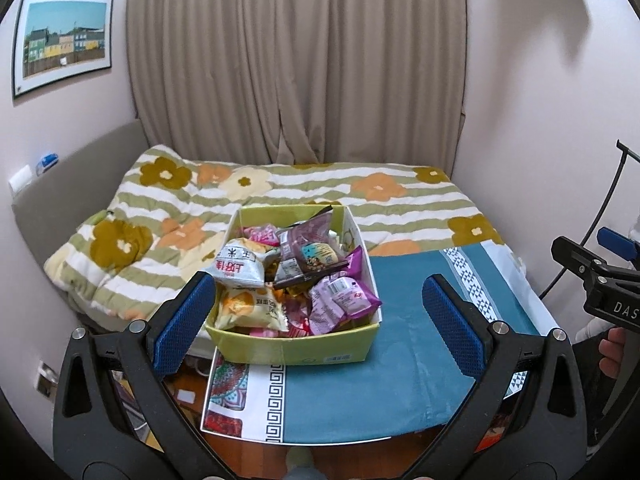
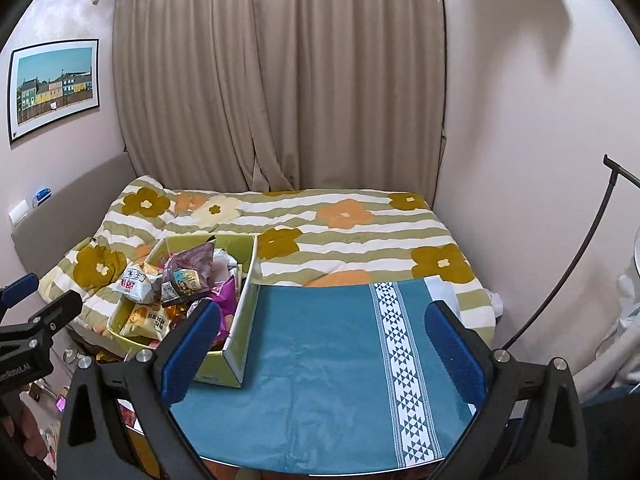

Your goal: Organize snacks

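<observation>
Both the left gripper (image 1: pixel 320 320) and right gripper (image 2: pixel 324 352) hung spread and empty, the snack box (image 1: pixel 294 350) at twelve o'clock of the left.

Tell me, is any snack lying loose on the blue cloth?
No, the blue cloth is bare; every snack packet sits inside the yellow box.

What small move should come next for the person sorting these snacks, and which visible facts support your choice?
Probably ease the left gripper forward and down onto a top packet, perhaps the white packet. Both grippers are open and hold nothing, the yellow box is heaped with snacks, and the teal cloth beside it offers bare space for laying them out.
</observation>
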`<state>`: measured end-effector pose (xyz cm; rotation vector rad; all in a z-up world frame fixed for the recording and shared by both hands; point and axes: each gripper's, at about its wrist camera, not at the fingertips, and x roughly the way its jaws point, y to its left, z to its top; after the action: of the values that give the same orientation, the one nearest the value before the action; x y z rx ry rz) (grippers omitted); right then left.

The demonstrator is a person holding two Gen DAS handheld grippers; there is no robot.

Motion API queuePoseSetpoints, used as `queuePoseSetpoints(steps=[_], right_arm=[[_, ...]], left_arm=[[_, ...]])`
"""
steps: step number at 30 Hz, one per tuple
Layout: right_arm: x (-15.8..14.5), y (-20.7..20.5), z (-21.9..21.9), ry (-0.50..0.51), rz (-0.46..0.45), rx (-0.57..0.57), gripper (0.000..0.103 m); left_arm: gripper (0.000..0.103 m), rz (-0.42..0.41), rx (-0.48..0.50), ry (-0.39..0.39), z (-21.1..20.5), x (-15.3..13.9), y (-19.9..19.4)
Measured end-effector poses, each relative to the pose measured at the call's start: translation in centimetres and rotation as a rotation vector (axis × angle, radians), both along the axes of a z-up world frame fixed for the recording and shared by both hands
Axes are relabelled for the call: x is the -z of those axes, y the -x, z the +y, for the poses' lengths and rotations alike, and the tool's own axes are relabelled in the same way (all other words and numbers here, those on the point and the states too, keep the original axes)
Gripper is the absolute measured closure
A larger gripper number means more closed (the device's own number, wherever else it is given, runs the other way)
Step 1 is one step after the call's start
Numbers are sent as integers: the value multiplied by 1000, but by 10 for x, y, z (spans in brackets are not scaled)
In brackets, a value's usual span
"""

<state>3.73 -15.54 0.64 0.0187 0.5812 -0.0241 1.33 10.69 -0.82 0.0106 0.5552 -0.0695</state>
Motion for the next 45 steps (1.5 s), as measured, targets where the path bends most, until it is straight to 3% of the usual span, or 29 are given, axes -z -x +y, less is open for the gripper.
queuePoseSetpoints(steps=[45], right_arm=[[2,-4,-7,1,6,6,1]], left_arm=[[1,-14,30,-3,-2,-2,-3]])
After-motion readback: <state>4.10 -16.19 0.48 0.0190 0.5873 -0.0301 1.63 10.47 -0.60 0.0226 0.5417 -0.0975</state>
